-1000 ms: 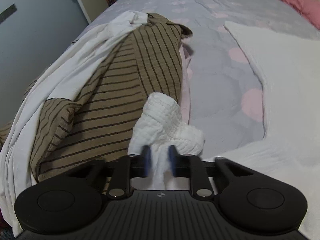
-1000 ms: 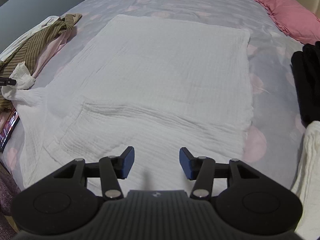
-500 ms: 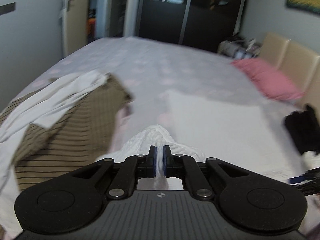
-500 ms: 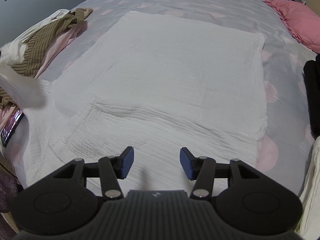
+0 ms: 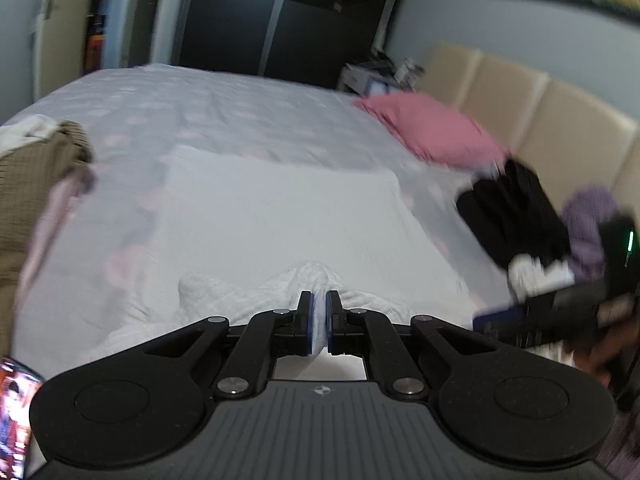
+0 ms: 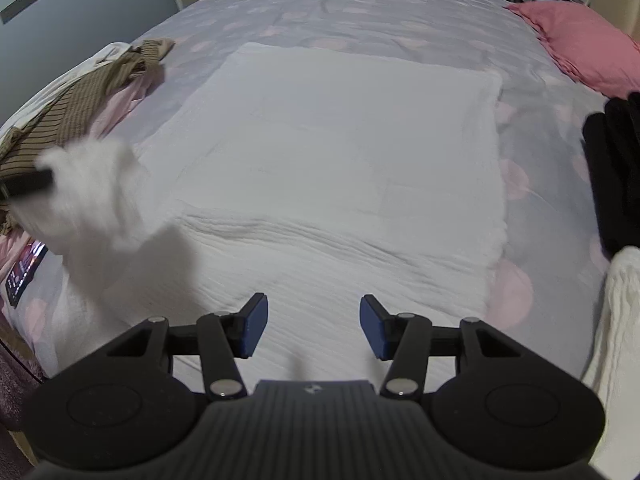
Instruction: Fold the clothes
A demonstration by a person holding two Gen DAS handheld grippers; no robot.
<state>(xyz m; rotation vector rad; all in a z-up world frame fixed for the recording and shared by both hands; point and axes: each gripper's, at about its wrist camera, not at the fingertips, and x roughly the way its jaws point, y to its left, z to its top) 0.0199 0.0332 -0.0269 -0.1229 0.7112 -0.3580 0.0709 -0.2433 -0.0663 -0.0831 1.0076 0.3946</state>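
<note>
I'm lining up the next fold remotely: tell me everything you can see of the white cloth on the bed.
The white cloth is a large, roughly rectangular piece of crinkled, gauze-like fabric lying mostly flat on the spotted bedspread. Its far part is smooth; the near part shows wavy ridges. The left gripper is shut on one near corner, lifted and bunched, blurred in the right wrist view. The right gripper hangs open above the near edge.

Your left gripper (image 6: 40,179) and the corner of the white cloth (image 6: 100,184) it lifts are smeared by motion at the bed's (image 6: 400,12) left side. The phone (image 5: 14,412) by that edge is cut off; its screen is unreadable. The black clothes (image 6: 616,168) run off frame.
</note>
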